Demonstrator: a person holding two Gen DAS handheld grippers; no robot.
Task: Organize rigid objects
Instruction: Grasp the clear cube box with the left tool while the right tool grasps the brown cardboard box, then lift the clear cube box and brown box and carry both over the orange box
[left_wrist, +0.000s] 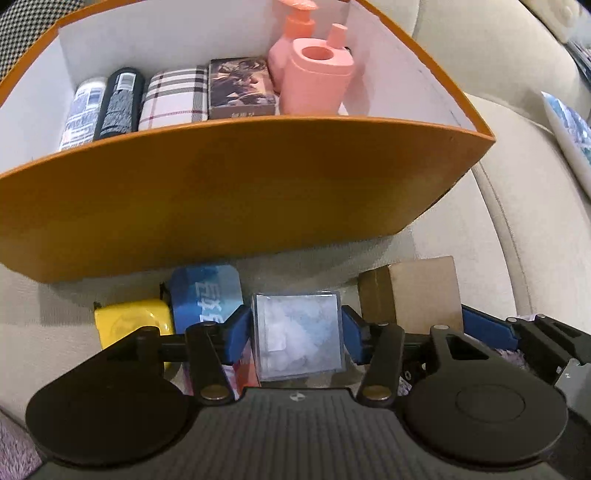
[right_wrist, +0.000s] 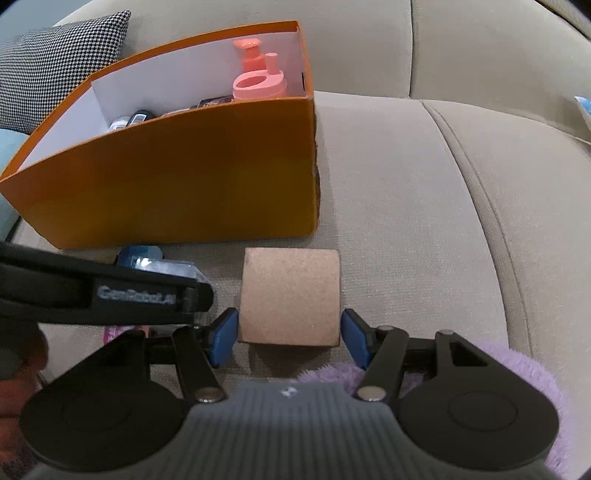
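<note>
An orange box (left_wrist: 229, 199) stands on the sofa and holds two cans, a plaid case (left_wrist: 173, 98), a dark card box (left_wrist: 240, 88) and pink bottles (left_wrist: 314, 77). My left gripper (left_wrist: 295, 332) straddles a clear plastic box (left_wrist: 299, 332); its blue pads sit at both sides, touching or almost touching. A yellow box (left_wrist: 133, 325) and a blue pack (left_wrist: 205, 291) lie left of it. My right gripper (right_wrist: 288, 334) is open around the near end of a cork block (right_wrist: 290, 295), with small gaps on both sides. The orange box (right_wrist: 177, 177) stands beyond.
The beige sofa seat (right_wrist: 406, 184) extends to the right of the box. A houndstooth cushion (right_wrist: 55, 62) leans at the back left. A purple fuzzy cloth (right_wrist: 517, 369) lies under my right gripper. The left gripper's arm (right_wrist: 99, 291) crosses the right wrist view.
</note>
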